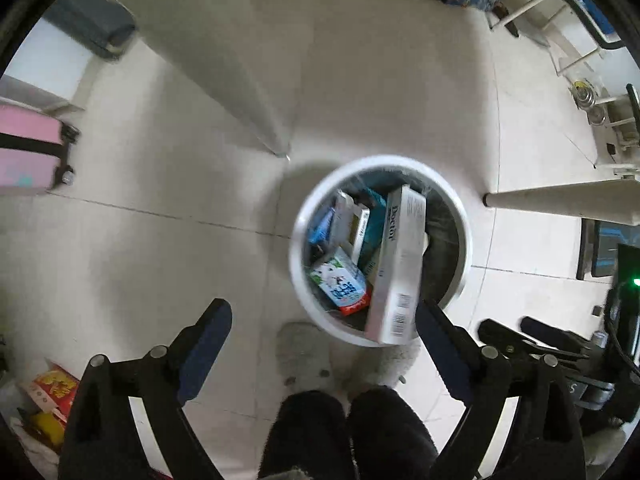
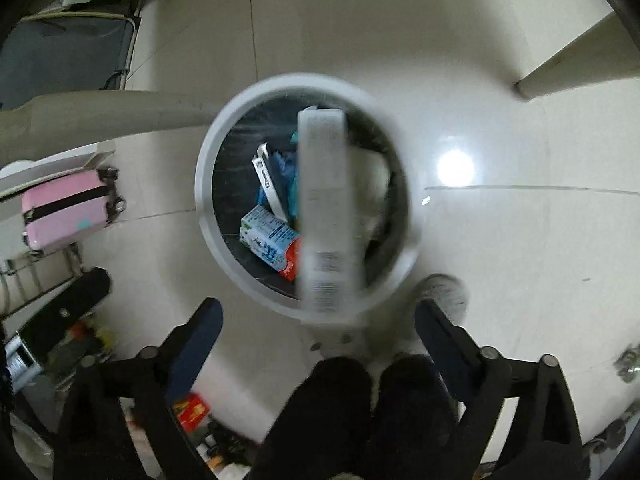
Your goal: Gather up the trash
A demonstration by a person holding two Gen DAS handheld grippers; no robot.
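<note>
A round white trash bin (image 1: 460, 276) stands on the tiled floor, lined with a dark bag and holding several cartons. A long white "Doctor" box (image 1: 398, 264) is over the bin, blurred, its barcode end above the near rim. In the right wrist view the same box (image 2: 326, 208) is blurred over the bin (image 2: 208, 200). A blue and white milk carton (image 1: 340, 282) lies inside; it also shows in the right wrist view (image 2: 268, 240). My left gripper (image 1: 324, 336) is open and empty above the bin's near side. My right gripper (image 2: 318, 332) is open and empty too.
The person's dark trouser legs (image 1: 348, 432) and grey slippers (image 1: 304, 356) are just below the bin. A pink suitcase (image 1: 28, 152) stands at the left. Table legs (image 1: 560, 202) flank the bin. Red packaging (image 1: 54, 388) lies at the lower left.
</note>
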